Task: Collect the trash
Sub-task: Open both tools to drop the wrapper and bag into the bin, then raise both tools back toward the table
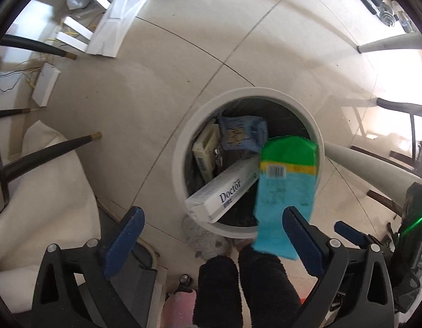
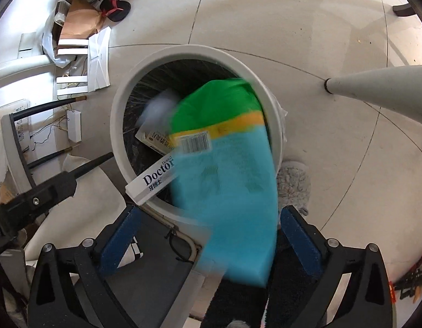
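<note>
Trash here is a flat turquoise-and-green packet [image 2: 224, 180] with a yellow band and a barcode, motion-blurred, tilted over the rim of a round white bin [image 2: 123, 101] on the tiled floor [image 2: 293, 22]. Inside lie a white "Doctor" toothpaste carton [image 1: 224, 194], a crumpled blue wrapper [image 1: 242, 132] and a cream box [image 1: 207, 150]. Both the left gripper [image 1: 211, 235] and right gripper [image 2: 211, 235] have blue-padded fingers spread wide, clamping nothing; the packet sits loose between the right fingers.

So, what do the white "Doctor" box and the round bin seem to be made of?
"Doctor" box: probably thin printed cardboard, smooth, going by its sharp folded edges and flat faces. Round bin: likely matte white plastic, going by its thick smooth moulded rim; a dark liner seems to sit inside.
</note>
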The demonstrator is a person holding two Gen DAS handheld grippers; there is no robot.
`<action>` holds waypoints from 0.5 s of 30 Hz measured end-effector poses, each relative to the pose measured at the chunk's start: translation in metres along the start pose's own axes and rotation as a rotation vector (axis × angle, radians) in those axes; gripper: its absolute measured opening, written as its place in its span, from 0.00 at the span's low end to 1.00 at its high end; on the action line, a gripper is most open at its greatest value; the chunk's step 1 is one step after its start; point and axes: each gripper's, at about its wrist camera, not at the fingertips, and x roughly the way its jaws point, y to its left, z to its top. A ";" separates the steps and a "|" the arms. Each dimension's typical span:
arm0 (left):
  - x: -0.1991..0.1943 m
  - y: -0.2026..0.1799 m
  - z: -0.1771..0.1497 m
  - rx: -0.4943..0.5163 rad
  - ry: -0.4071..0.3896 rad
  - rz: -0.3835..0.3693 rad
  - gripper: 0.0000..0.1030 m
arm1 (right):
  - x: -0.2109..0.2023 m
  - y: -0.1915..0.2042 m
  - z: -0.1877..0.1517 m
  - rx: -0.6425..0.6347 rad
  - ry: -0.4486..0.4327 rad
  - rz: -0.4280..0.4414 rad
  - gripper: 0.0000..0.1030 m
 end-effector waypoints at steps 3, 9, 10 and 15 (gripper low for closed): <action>-0.009 0.003 -0.008 -0.004 -0.045 0.022 1.00 | -0.004 0.006 -0.004 -0.007 -0.010 -0.017 1.00; -0.031 0.002 -0.030 -0.004 -0.110 0.080 1.00 | -0.029 0.011 -0.020 -0.060 -0.074 -0.128 1.00; -0.035 0.002 -0.034 -0.003 -0.117 0.088 1.00 | -0.035 0.011 -0.023 -0.069 -0.083 -0.152 1.00; -0.061 0.004 -0.063 -0.010 -0.139 0.107 1.00 | -0.066 0.015 -0.042 -0.087 -0.110 -0.203 1.00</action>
